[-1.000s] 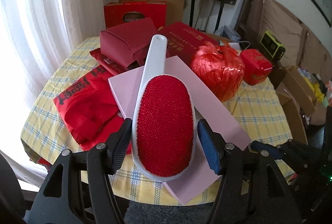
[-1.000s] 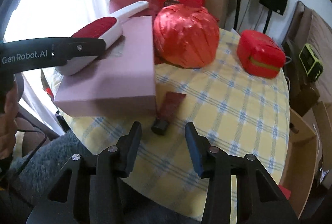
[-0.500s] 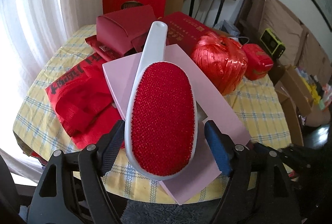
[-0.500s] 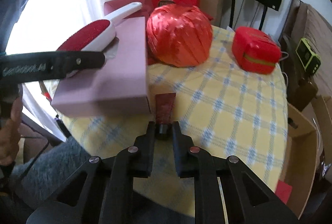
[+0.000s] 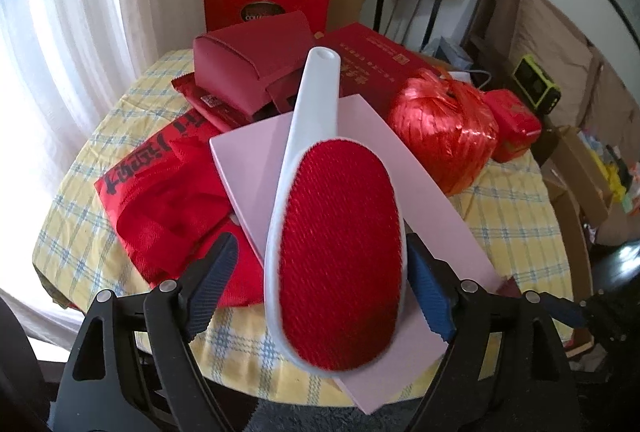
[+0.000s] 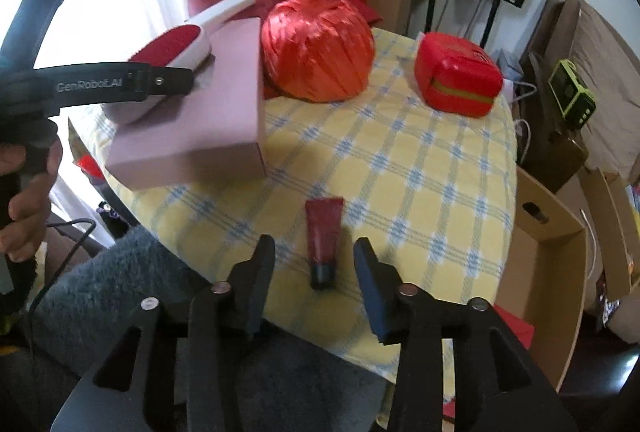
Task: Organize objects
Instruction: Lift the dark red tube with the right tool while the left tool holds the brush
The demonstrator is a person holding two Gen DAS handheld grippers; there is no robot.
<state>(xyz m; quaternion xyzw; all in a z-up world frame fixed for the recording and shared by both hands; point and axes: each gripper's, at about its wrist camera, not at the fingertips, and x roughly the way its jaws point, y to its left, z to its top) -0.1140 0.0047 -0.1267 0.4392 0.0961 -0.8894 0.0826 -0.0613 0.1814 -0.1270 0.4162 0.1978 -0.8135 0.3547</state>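
A white lint brush [image 5: 340,272] with a red bristle face lies on a flat pink box [image 5: 440,216], handle pointing away. My left gripper [image 5: 320,252] straddles the brush head. Its jaws are opening, and the left pad stands clear of the brush. The right wrist view shows the same brush [image 6: 172,44] on the pink box [image 6: 224,112]. A dark red tube [image 6: 323,232] lies on the checked tablecloth [image 6: 420,160], cap toward me. My right gripper [image 6: 314,246] is around its cap end; its jaws are opening and neither pad touches the tube.
A big ball of red twine [image 6: 318,48] and a small red case [image 6: 456,76] sit behind the tube. Red cloth bags [image 5: 172,200], a maroon paper bag [image 5: 248,72] and red gift boxes crowd the far left. An open cardboard box [image 6: 544,264] stands beside the table.
The left jaws have spread wider around the brush. The right jaws closed on the tube's cap half a second ago and have since parted; the tube now lies straight, away from the pink box.
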